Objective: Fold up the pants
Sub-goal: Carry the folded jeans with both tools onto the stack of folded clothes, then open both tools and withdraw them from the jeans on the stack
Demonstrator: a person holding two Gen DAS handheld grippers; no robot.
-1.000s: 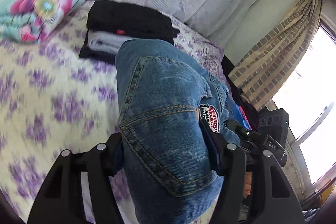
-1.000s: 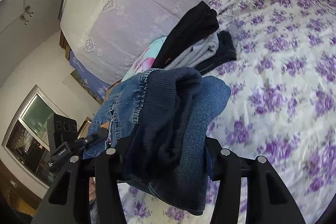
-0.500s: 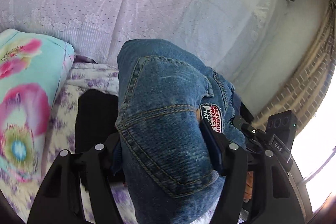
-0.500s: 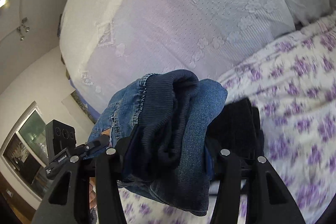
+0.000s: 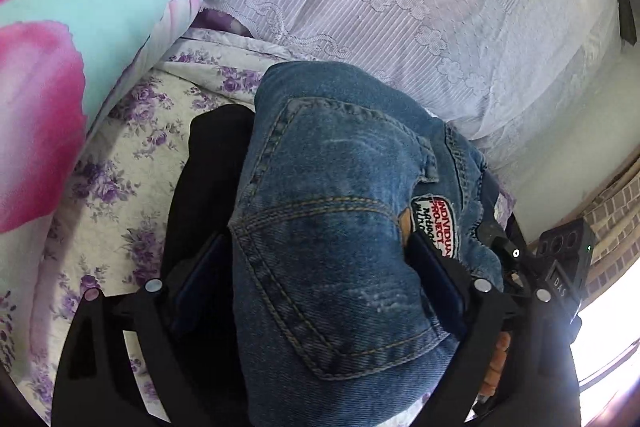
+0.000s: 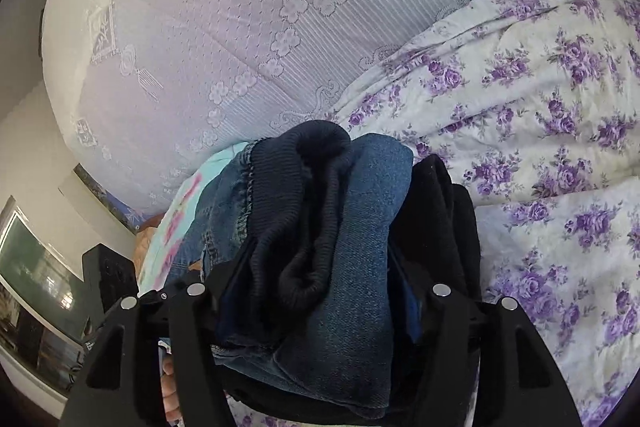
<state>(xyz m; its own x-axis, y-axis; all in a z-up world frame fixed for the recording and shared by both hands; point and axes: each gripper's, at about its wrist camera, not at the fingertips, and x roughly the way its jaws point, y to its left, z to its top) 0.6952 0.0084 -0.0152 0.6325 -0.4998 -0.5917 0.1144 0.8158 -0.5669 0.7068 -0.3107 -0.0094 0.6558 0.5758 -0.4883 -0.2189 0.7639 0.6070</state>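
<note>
The folded blue jeans [image 5: 340,227] lie as a thick bundle on top of a stack of folded black clothes [image 5: 204,167] on the bed. My left gripper [image 5: 316,255] straddles one end of the bundle and its jaws are opening. Its left pad stands clear of the denim and its right pad sits by the sewn patch. At the other end my right gripper [image 6: 320,259] is opening too, with the jeans [image 6: 360,247] and their dark ribbed cuff between the fingers. The black stack [image 6: 440,211] shows just to the right.
A purple-flowered bedspread [image 6: 540,107] covers the bed. A large lavender lace cushion [image 5: 400,7] stands right behind the stack. A turquoise and pink floral pillow [image 5: 60,67] lies to the left. A striped curtain [image 5: 616,211] and a bright window are at the far right.
Both grippers carried the jeans across the bed to the black stack by the cushion. The jaws of both have widened, and the left pad has come off the denim.
</note>
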